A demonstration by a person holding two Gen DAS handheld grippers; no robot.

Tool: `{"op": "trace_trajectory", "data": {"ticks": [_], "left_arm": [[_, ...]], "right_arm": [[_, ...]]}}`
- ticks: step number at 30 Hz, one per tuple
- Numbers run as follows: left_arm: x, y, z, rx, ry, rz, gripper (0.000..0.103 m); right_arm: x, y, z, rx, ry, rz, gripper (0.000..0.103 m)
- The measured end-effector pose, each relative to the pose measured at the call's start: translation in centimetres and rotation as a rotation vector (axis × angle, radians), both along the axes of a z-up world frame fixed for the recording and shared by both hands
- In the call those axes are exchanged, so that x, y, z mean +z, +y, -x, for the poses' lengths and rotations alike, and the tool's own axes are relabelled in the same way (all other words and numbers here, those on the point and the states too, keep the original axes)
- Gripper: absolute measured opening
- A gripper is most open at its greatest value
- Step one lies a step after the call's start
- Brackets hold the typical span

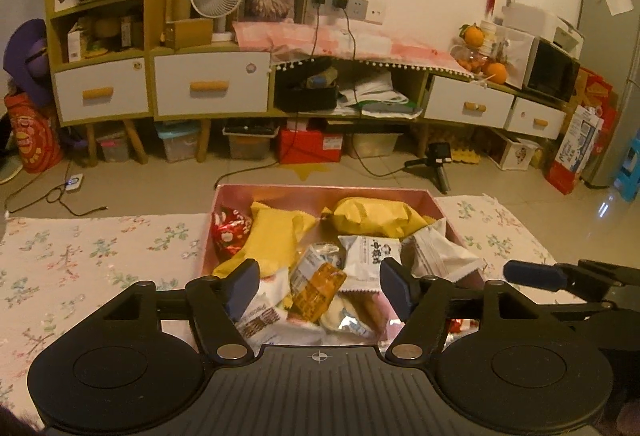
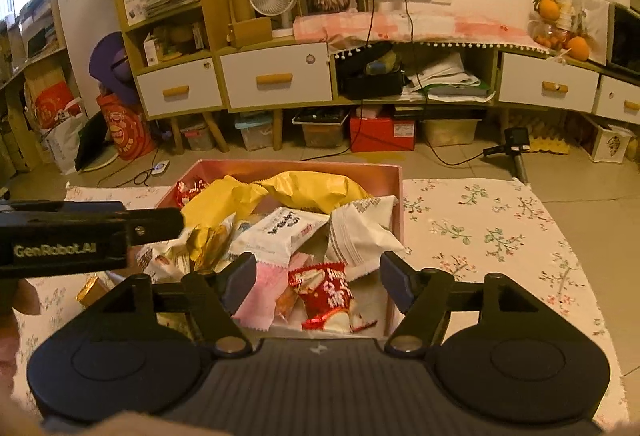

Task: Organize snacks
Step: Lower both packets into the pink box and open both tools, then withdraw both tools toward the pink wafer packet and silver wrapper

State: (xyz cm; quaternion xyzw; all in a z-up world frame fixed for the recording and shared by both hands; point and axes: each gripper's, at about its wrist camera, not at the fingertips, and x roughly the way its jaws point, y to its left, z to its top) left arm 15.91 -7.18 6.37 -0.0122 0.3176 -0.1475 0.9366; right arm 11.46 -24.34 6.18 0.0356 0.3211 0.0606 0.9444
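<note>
A pink box (image 1: pixel 320 191) full of snack packets sits on the floral cloth; it also shows in the right wrist view (image 2: pixel 396 196). Inside lie yellow bags (image 1: pixel 276 236) (image 2: pixel 312 188), white packets (image 1: pixel 368 256) (image 2: pixel 280 232), an orange-brown packet (image 1: pixel 318 292) and red packets (image 1: pixel 228 232) (image 2: pixel 326 292). My left gripper (image 1: pixel 318 290) is open over the near end of the box, holding nothing. My right gripper (image 2: pixel 318 282) is open over the near right part of the box, above the red packet and a pink packet (image 2: pixel 260 296). The left gripper's arm (image 2: pixel 80 232) shows at the left of the right view.
The floral cloth (image 1: pixel 92 260) (image 2: pixel 500 236) covers the table on both sides of the box. A gold packet (image 2: pixel 90 290) lies outside the box at its left. Beyond the table are tiled floor, cables, a low cabinet (image 1: pixel 208 84) and a small tripod camera (image 1: pixel 438 160).
</note>
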Motion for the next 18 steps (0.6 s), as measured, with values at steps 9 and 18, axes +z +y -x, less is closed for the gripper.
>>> {"op": "trace_trajectory", "data": {"ticks": [9, 18], "left_arm": [[0.4, 1.3, 3.4, -0.007, 0.001, -0.037, 0.080], [-0.3, 2.2, 6.8, -0.044, 0.034, -0.056, 0.094]], "right_arm": [[0.8, 0.0, 2.1, 0.004, 0.016, 0.042, 0.084], [1.1, 0.6, 4.1, 0.011, 0.036, 0.081, 0.099]]}}
